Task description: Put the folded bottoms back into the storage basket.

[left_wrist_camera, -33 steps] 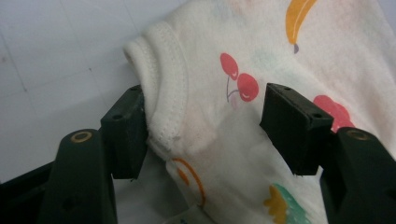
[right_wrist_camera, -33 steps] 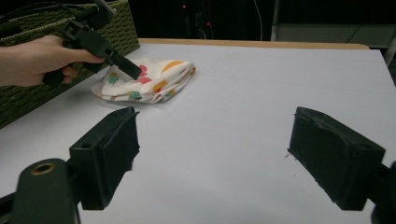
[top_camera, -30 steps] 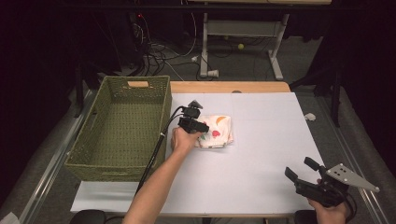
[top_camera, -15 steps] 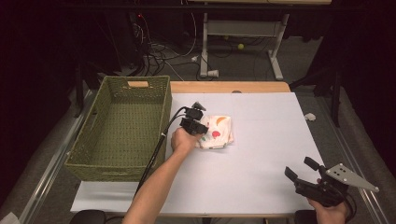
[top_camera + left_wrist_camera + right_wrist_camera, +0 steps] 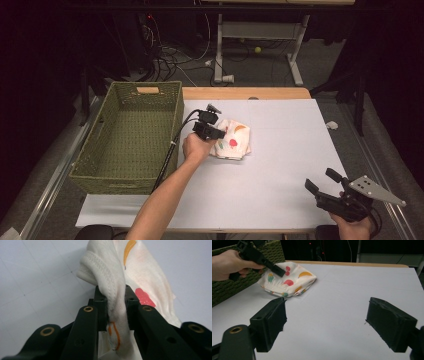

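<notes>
My left gripper (image 5: 115,312) is pinching a fold of the little cloth (image 5: 233,140), and the cloth lies on the white table (image 5: 280,170) just right of the green basket (image 5: 131,135). The basket is right beside my left hand, so that hand is the near one. My right gripper (image 5: 322,186) is open and holds nothing, far from the basket.

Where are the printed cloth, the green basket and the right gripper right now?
printed cloth (image 5: 235,142): high view, on its top face beside the left gripper's jaws.
green basket (image 5: 165,89): high view, on its far woven rim.
right gripper (image 5: 322,185): high view, midway between its open jaw tips.
</notes>
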A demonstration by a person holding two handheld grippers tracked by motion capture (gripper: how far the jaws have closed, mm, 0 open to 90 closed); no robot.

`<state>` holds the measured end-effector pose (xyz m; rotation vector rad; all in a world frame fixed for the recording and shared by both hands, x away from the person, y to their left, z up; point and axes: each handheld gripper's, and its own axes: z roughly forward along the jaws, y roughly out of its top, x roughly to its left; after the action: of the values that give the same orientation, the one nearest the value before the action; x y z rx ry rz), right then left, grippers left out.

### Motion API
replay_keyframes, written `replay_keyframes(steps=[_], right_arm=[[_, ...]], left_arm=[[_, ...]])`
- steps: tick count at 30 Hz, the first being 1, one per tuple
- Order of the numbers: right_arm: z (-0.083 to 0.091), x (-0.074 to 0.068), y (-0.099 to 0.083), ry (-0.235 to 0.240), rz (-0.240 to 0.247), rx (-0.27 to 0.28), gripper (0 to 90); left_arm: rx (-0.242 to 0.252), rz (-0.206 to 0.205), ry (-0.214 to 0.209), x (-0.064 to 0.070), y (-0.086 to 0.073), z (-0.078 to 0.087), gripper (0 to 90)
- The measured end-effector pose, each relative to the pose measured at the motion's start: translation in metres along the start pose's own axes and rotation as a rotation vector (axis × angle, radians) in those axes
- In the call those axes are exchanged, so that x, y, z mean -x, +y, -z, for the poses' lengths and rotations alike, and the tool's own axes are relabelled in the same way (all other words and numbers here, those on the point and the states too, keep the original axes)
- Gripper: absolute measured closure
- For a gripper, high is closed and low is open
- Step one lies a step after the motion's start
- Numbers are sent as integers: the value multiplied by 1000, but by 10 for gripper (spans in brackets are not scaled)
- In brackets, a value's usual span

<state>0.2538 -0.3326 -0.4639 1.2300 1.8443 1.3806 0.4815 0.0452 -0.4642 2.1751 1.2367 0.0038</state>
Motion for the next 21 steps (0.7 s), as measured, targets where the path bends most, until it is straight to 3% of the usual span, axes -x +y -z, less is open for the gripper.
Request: replay_keyframes(steps=[10,21], right_arm=[[0,-1,0,-2,3,4,169],[0,-1,0,-2,5,3,169]], left_arm=[[30,-16,-48,8,5,21,760],[50,-27,-59,6,5,42,760]])
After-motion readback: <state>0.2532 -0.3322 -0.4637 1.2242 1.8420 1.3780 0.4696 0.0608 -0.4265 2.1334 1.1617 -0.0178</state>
